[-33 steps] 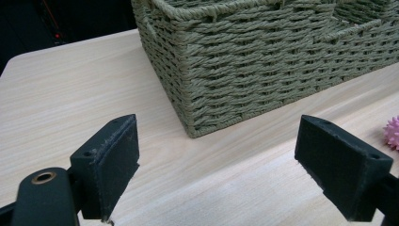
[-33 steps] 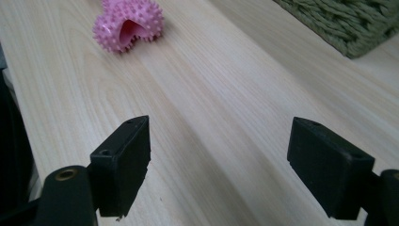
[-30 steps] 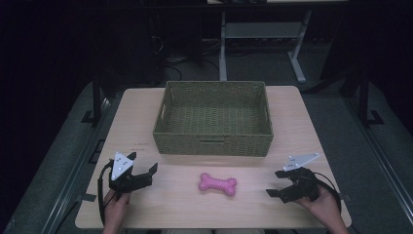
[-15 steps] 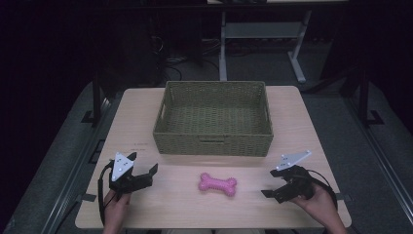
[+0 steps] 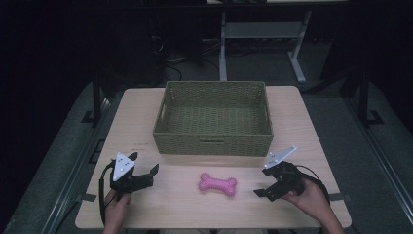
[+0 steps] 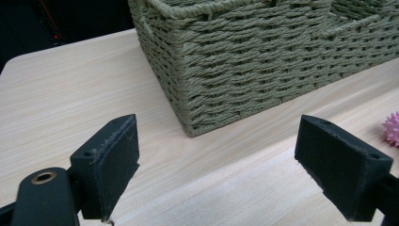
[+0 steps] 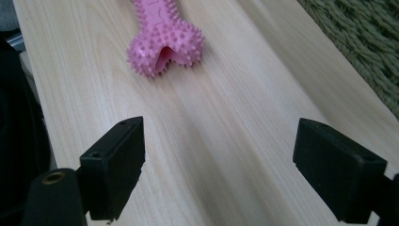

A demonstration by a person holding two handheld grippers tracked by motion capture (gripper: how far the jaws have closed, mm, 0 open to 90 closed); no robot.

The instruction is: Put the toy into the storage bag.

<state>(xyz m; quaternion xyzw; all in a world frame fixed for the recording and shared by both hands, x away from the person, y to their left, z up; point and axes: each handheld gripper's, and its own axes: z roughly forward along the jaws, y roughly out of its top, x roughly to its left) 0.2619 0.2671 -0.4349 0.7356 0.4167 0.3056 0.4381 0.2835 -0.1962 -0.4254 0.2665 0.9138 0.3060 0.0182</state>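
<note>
I see a pale wooden table [image 5: 146, 122] from above, its top lit against a dark room. At its middle and far half stands a rectangular basket of woven olive-green cord [image 5: 214, 119] with a handle slot in the near wall; the part of its inside that I can see holds nothing. In the left gripper view its near corner rises just ahead of the jaws.

My left hand [image 5: 116, 204] comes in at the bottom left and carries the left gripper [image 5: 148, 173], which points toward the basket's near left corner. Its black jaws stand wide apart with only bare table between them. My right hand [image 5: 311, 197] comes in at the bottom right and carries the right gripper [image 5: 265, 187], which is angled inward toward the table's middle. Its jaws have just been opening, and they now gape wide with nothing between them.

A small pink rubber bone covered in little spikes [image 5: 218, 184] lies flat on the table in front of the basket, between the two grippers. In the right gripper view its knobbed end [image 7: 164, 44] lies ahead of the open jaws, near but apart from them.
</note>
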